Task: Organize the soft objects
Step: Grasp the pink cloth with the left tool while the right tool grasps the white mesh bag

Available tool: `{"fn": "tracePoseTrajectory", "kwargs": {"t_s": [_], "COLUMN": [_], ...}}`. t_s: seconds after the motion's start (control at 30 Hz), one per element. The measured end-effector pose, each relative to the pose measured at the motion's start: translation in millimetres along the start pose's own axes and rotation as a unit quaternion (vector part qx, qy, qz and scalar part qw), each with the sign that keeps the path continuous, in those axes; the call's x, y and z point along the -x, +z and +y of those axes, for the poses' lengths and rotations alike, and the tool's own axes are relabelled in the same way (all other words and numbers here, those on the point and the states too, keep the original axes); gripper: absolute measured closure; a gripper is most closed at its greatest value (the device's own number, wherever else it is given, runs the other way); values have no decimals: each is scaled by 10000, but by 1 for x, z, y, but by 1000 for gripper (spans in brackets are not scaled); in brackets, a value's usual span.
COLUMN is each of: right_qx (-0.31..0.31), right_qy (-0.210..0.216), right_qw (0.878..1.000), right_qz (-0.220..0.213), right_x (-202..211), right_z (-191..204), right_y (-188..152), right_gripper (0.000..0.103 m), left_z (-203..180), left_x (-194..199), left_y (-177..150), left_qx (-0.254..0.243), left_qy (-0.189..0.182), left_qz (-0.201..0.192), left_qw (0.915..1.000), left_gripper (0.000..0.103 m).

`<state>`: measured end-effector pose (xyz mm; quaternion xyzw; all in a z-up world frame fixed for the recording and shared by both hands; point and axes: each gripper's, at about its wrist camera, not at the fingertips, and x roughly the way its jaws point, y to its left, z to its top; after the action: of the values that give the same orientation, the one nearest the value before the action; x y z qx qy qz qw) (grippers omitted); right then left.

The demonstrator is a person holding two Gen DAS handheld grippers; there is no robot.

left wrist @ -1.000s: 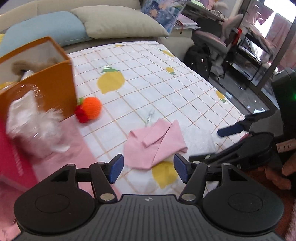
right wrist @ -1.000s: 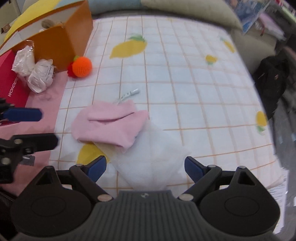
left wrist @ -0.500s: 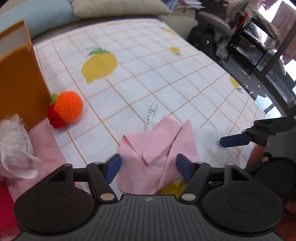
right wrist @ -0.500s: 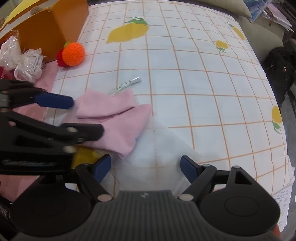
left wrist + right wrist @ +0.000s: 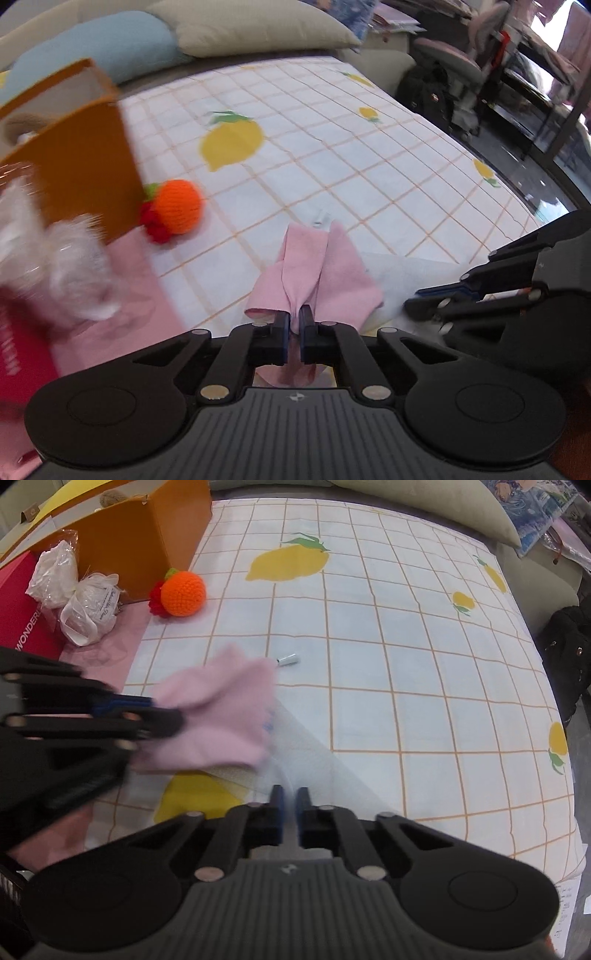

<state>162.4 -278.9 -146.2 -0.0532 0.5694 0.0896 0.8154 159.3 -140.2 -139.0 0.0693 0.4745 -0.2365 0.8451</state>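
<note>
Left gripper clamped tight, jaws pinching a bunched fold at the near edge of the pink cloth, fabric gathered into a ridge running away from the pads. Right gripper likewise closed, jaws nipping the near edge of the thin white sheet spread flat on the desk. Pink cloth lying partly over the far left part of that white sheet, both resting on the lemon-print checked tablecloth near its front edge. Just past the pink cloth, a small silvery metal piece lying loose on the tablecloth. Farther off to the left, an orange crocheted ball with a red and green tuft, touching the corner of an orange cardboard box. Box open at the top, something brown and fuzzy showing inside at its far end; rest of the contents hidden. Two crumpled clear plastic bags with white stuffing leaning against the front of the box, sitting on a pink mat. Beside them at the left edge, a red box with white lettering, closed. Beyond the desk, a blue cushion and a beige cushion on a sofa, and a black backpack on the floor to the right.
</note>
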Motion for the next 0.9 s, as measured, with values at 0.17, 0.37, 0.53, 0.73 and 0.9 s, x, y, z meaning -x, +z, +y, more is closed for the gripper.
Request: {"fn": "tracePoseTrajectory", "kwargs": {"t_s": [0.17,0.37,0.53,0.73,0.9], "right_qx": [-226,-524,-150,71,75], "right_qy": [355,989,1081,1110,963], "right_qw": [9991,9933,9936,9937,9946], "right_qz": [28,304,293,-112,-381], "right_x": [8,13,15,27,29], "right_z": [1,33,62,63,59], "right_y": [-1,-6,-6,-6,-2], "right_gripper": [103,102,91,55,28], "left_z": [24,55,72,73,73], "left_x": [32,58,60,71,85], "left_y": [-19,-57,-79,-80,-82], "left_qx": [276,787,1076,1058,915], "left_qy": [280,672,893,560,300], "left_qz": [127,407,657,476,59], "left_qw": [9991,9938,9880,9917,9953], "left_gripper": [98,98,98,66,25]}}
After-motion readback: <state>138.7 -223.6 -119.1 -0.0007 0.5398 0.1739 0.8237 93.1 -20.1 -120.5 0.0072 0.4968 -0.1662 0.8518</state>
